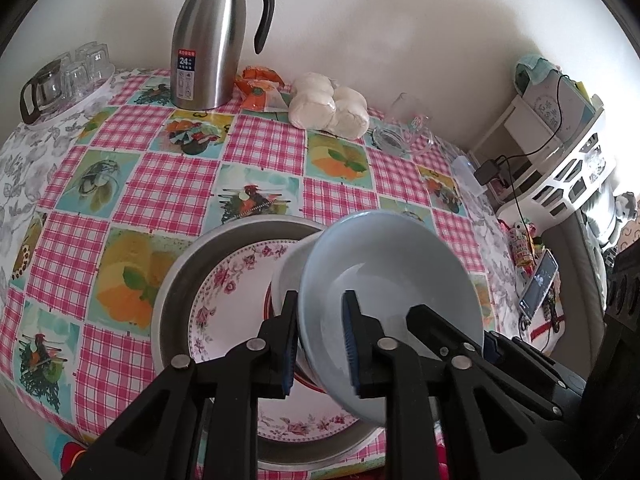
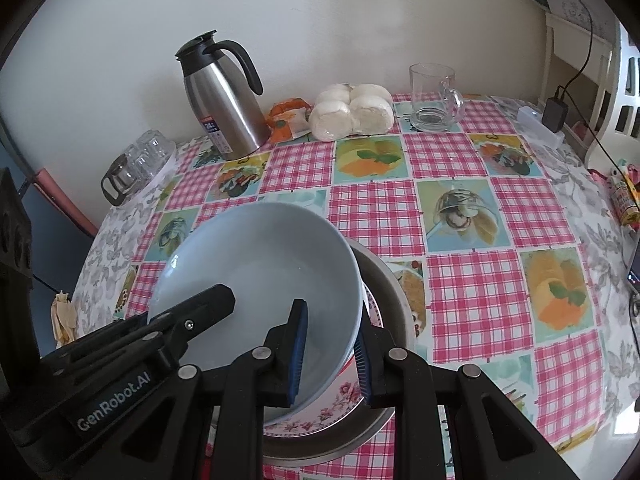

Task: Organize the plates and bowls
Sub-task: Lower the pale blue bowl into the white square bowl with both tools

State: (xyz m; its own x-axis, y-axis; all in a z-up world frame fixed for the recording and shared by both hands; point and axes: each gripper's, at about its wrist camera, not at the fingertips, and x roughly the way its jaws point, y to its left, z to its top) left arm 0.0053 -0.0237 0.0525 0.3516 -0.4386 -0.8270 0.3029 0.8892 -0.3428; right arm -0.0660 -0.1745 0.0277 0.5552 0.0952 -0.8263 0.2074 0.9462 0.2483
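- Near the worktop's (image 1: 132, 184) front edge, we hold 1 pale blue bowl (image 1: 394, 280) tilted over a floral plate (image 1: 228, 292) in a metal basin (image 1: 180, 280).
- Left claw (image 1: 320, 344) pinches its rim.
- Right claw (image 2: 330, 354) clamps the opposite rim.

Black plastic tongs (image 2: 330, 354), blue ribbed pads, silver rivets, white "GenRobot.AI" lettering.

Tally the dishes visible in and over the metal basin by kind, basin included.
Bowls: 2 (light blue bowl, white bowl)
Plates: 1 (floral plate)
Basins: 1 (metal basin)
Total: 4
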